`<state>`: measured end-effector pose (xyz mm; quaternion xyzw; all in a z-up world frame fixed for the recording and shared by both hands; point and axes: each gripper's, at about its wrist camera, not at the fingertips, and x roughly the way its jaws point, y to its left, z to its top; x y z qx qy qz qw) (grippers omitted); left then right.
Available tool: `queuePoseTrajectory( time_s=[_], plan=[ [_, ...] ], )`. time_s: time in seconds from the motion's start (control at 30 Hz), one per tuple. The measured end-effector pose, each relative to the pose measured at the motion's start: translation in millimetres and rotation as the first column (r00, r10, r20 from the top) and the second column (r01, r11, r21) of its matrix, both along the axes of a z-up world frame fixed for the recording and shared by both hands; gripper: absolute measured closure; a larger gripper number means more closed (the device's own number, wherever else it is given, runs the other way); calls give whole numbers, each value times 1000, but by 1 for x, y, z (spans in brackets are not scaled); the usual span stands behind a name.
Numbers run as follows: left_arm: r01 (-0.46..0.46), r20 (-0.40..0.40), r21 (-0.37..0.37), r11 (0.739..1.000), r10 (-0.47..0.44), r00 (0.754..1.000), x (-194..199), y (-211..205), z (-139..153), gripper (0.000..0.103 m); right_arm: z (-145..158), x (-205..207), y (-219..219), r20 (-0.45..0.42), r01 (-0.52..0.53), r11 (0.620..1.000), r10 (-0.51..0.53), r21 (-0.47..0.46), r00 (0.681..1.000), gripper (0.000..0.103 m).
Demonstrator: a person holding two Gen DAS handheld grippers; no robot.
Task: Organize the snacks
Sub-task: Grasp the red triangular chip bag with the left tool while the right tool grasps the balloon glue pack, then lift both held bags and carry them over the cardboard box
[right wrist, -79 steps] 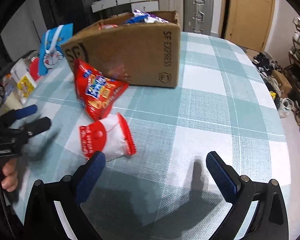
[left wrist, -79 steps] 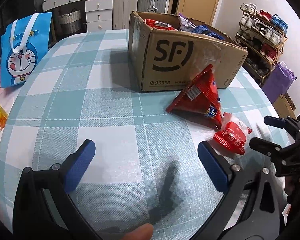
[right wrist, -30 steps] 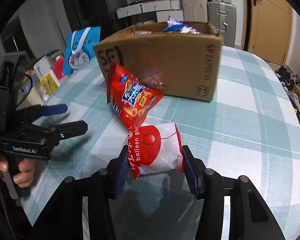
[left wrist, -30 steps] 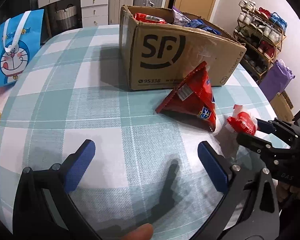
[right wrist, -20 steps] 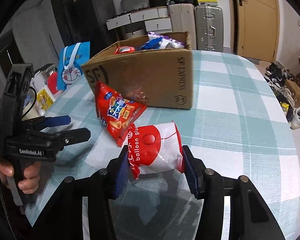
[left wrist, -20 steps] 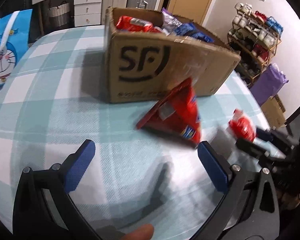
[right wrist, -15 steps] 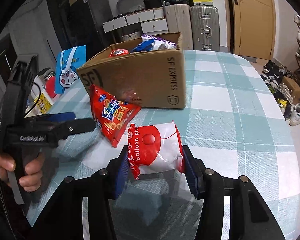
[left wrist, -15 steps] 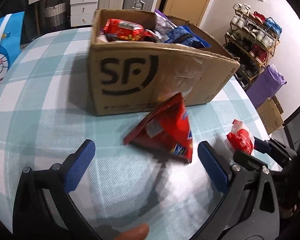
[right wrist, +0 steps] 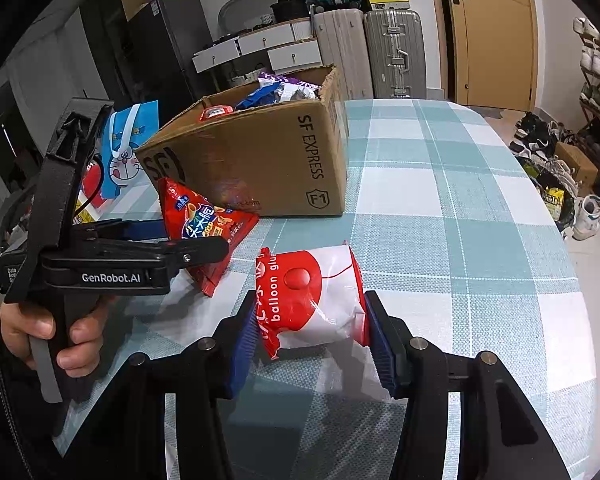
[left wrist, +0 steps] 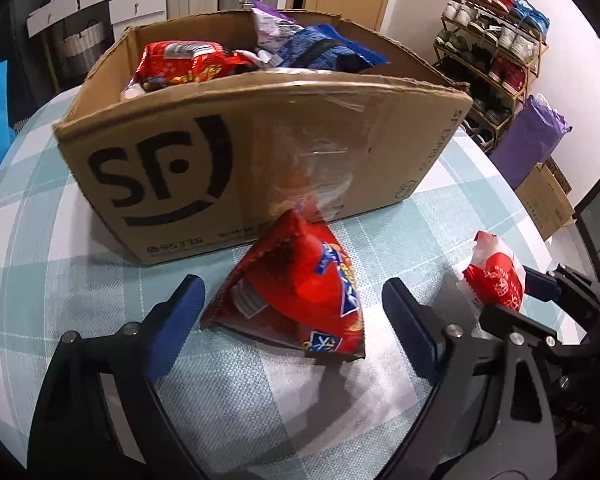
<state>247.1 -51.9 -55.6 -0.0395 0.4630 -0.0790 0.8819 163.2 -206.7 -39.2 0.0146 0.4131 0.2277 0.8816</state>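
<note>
A red triangular chip bag (left wrist: 300, 292) lies on the checked table just in front of the cardboard SF box (left wrist: 260, 152), which holds several snack packs. My left gripper (left wrist: 292, 312) straddles this bag; its jaws are closing, and the blue pads stand a little apart from the bag on both sides. My right gripper (right wrist: 310, 332) is shut on a red and white balloon glue packet (right wrist: 312, 300), held above the table. In the left wrist view this packet (left wrist: 496, 276) shows at the right. In the right wrist view the left gripper (right wrist: 172, 240) reaches over the chip bag (right wrist: 204, 224) beside the box (right wrist: 260, 160).
A blue cartoon bag (right wrist: 126, 152) and small packs stand at the table's left edge. The checked tablecloth (right wrist: 440, 220) stretches to the right of the box. Beyond the table are suitcases (right wrist: 396, 52), a shoe rack (left wrist: 496, 52) and a purple bag (left wrist: 528, 136).
My left gripper has moved toward the box until the red chip bag lies between its jaws, which have narrowed. My right gripper keeps the packet and has shifted slightly.
</note>
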Motion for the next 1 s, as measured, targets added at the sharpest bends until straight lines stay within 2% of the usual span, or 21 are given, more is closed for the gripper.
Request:
queuePoseTrajectory(
  time_s=[0.1, 0.13, 0.2, 0.27, 0.47, 0.77, 1.0],
  plan=[
    [7, 13, 25, 1000, -7, 1000, 0, -5, 1, 23, 0, 0, 0, 1, 1, 1000, -1, -1, 1000, 52],
    [4, 15, 35, 999, -5, 1000, 0, -7, 1, 32, 0, -1, 0, 1, 1, 1000, -1, 0, 1000, 52],
    [3, 21, 37, 999, -4, 1000, -1, -8, 2, 36, 0, 0, 0, 0, 2, 1000, -2, -1, 1000, 52],
    [6, 35, 27, 1000, -7, 999, -4, -8, 4, 48, 1, -1, 1, 2, 2, 1000, -2, -2, 1000, 52],
    [28, 68, -5, 1000, -27, 997, -21, -4, 16, 58, 7, -6, 2, 16, 0, 1000, 0, -1, 1000, 52],
    [16, 78, -35, 999, -13, 997, -45, 12, 26, 61, 12, -15, 11, 26, -21, 1000, 21, -5, 999, 52],
    [21, 124, -54, 998, -14, 992, -62, 19, 34, 63, 14, -16, 13, 31, -20, 1000, 21, -7, 999, 52]
  ],
)
